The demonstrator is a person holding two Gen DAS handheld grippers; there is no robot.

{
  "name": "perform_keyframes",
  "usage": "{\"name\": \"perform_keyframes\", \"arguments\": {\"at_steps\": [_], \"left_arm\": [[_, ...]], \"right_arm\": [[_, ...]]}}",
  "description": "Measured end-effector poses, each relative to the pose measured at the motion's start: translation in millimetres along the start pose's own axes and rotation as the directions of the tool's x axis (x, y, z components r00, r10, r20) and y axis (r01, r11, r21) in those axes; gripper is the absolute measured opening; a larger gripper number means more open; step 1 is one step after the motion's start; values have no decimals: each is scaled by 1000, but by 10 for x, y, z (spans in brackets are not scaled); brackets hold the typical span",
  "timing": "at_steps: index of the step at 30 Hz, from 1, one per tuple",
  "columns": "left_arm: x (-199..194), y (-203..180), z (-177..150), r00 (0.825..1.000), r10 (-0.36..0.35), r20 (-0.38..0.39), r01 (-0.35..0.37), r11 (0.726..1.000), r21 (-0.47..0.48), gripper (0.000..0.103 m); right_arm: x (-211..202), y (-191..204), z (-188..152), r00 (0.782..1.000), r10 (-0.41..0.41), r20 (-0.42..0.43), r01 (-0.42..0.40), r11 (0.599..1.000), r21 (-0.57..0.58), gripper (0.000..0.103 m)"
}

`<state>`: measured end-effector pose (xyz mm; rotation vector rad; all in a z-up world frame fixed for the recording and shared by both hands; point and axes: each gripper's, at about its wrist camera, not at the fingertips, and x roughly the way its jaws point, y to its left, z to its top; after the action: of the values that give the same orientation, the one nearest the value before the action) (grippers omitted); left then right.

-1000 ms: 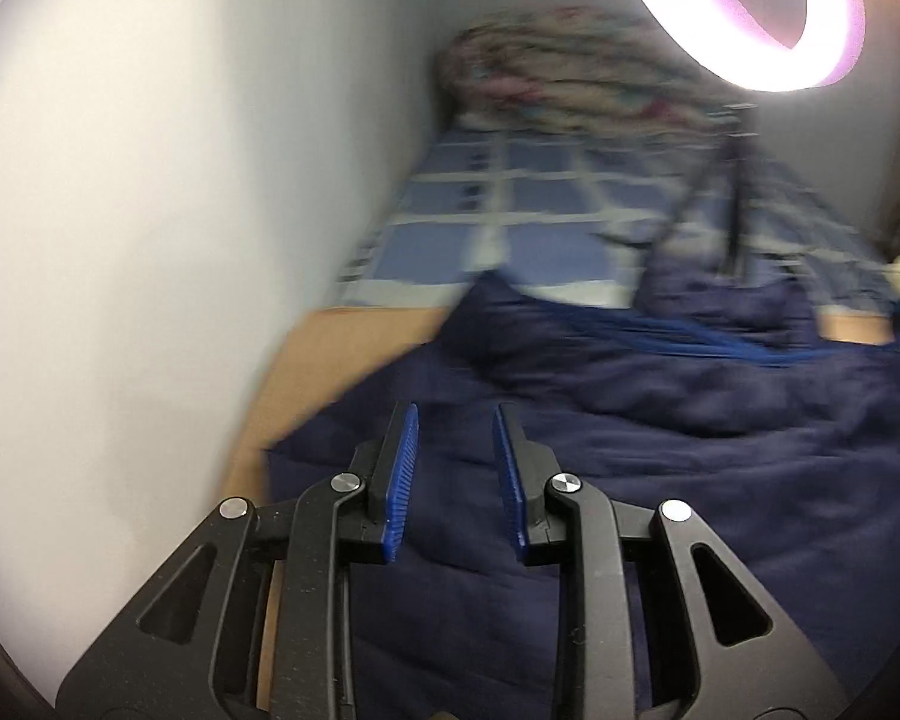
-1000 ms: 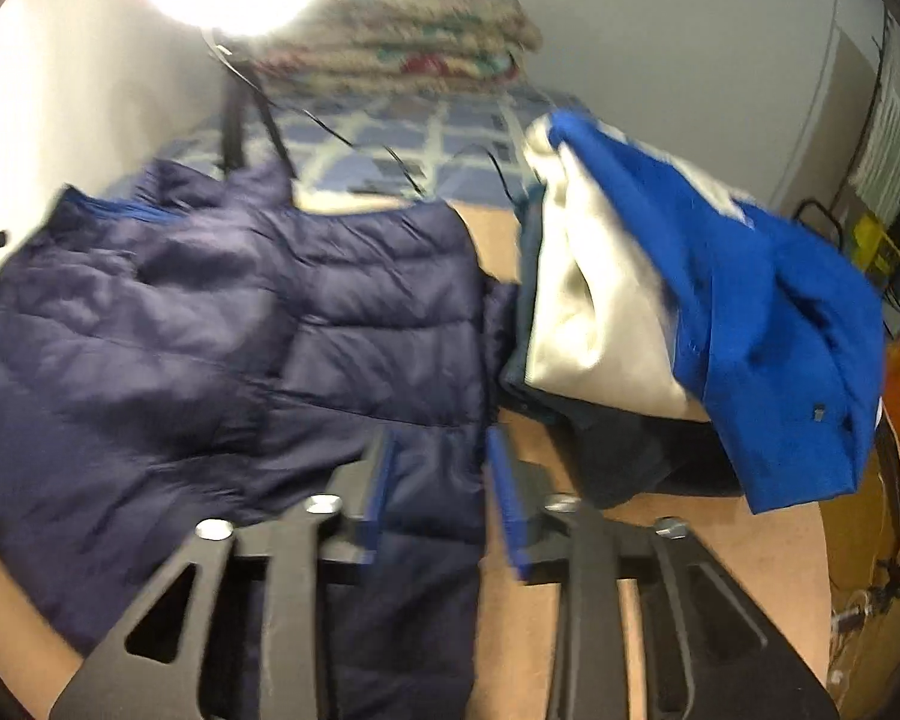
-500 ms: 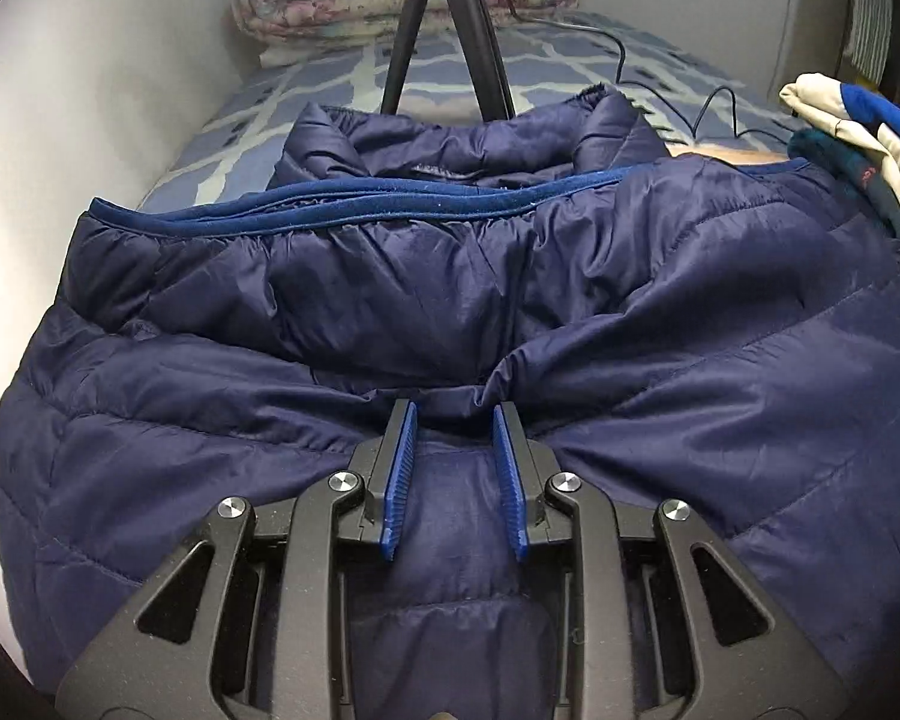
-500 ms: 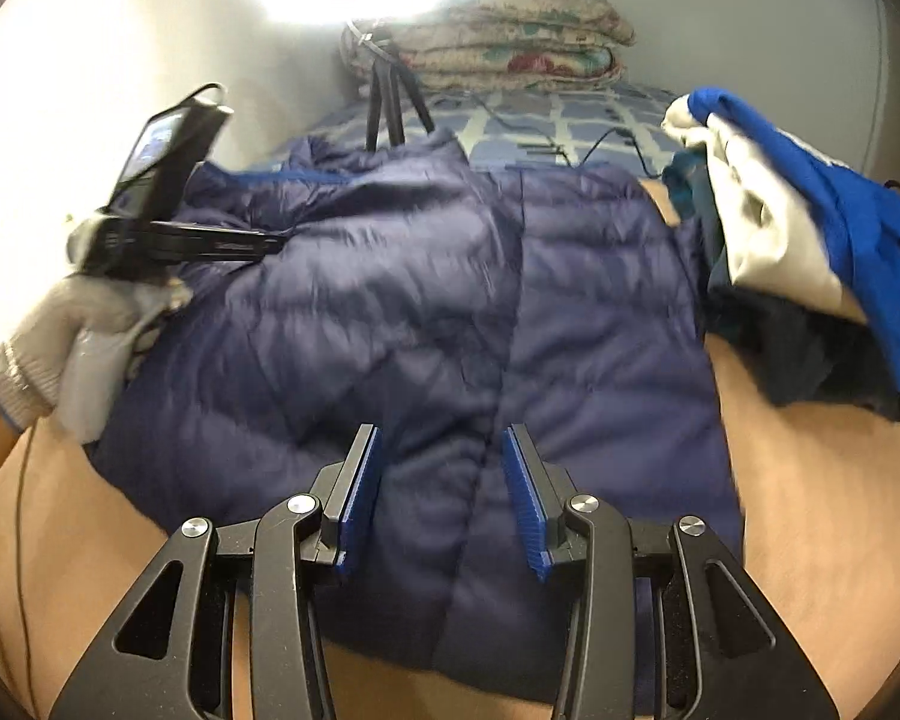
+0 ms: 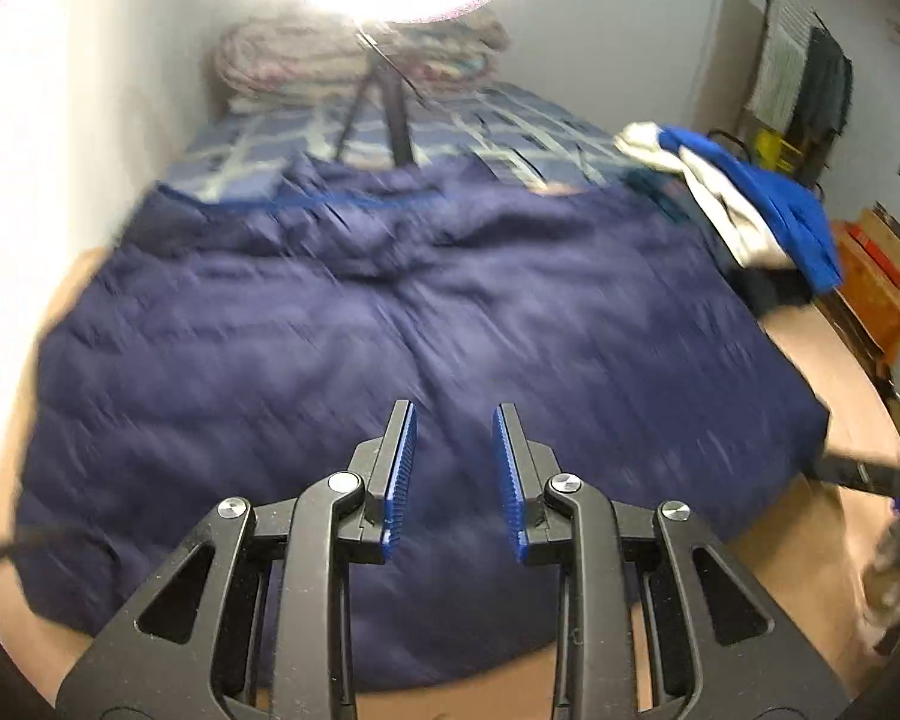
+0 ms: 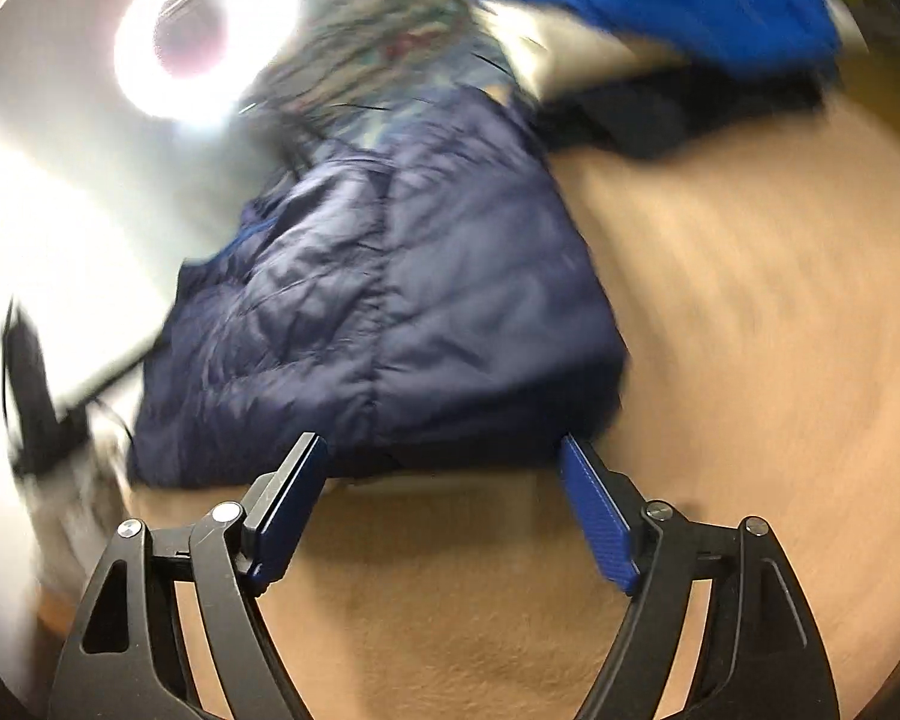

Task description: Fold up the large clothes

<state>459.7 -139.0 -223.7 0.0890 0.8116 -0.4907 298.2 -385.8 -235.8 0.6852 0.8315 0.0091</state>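
Observation:
A navy quilted puffer jacket (image 5: 390,330) lies spread flat on the tan surface (image 5: 840,360), collar toward the far end. My left gripper (image 5: 453,420) hovers over its near hem, open and empty. In the right wrist view the jacket (image 6: 390,300) lies ahead, and my right gripper (image 6: 444,450) is wide open and empty just before its near edge, over the bare tan surface (image 6: 750,300). Both views are blurred by motion.
A pile of blue, white and dark clothes (image 5: 750,204) sits at the jacket's far right. A ring light on a tripod (image 5: 384,114) stands behind it on a checked bed (image 5: 510,114) with folded quilts (image 5: 282,60). White wall on the left.
Both grippers have pulled back toward the jacket's near edge. The right gripper has opened wider and tilted. The left view now shows the whole jacket.

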Motion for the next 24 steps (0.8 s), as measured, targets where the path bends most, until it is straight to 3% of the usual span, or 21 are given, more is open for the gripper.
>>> {"name": "perform_keyframes", "arguments": {"at_steps": [2,4,6,9,11,12,13,14,18,21,24], "left_arm": [[98,-104,-90,1000,21,-4,-21,1000,10,26],[214,-171,-185,999,33,-26,-32,999,10,26],[371,-200,-272,997,56,-44,-55,998,38,26],[383,-147,-296,998,35,-44,-34,999,16,26],[237,-67,-293,999,6,-40,-7,1000,-30,26],[133,-17,-308,1000,-11,-28,10,998,-54,26],[-37,50,-347,999,-37,-8,37,996,-81,26],[-169,88,-395,999,-49,6,49,995,-91,26],[-813,340,-637,997,13,74,-8,998,-68,26],[-1144,649,-874,996,18,83,-6,989,-146,26],[-1379,873,-1144,996,39,74,-23,978,-206,35]], "right_arm": [[55,-124,-1,1000,15,3,-15,994,106,79],[67,-170,36,998,14,57,-22,989,148,79],[91,-157,73,995,-32,94,18,989,145,79],[203,-38,133,986,-123,110,111,988,109,79],[254,65,176,981,-163,110,156,985,69,58],[286,143,209,980,-175,99,172,984,34,36],[292,226,239,975,-203,94,204,979,-1,22],[264,250,256,972,-214,99,217,976,-20,17],[42,519,376,960,-239,148,259,957,-133,10],[-84,729,452,953,-235,194,272,942,-196,9],[-138,995,491,947,-212,241,274,926,-261,9]]}}
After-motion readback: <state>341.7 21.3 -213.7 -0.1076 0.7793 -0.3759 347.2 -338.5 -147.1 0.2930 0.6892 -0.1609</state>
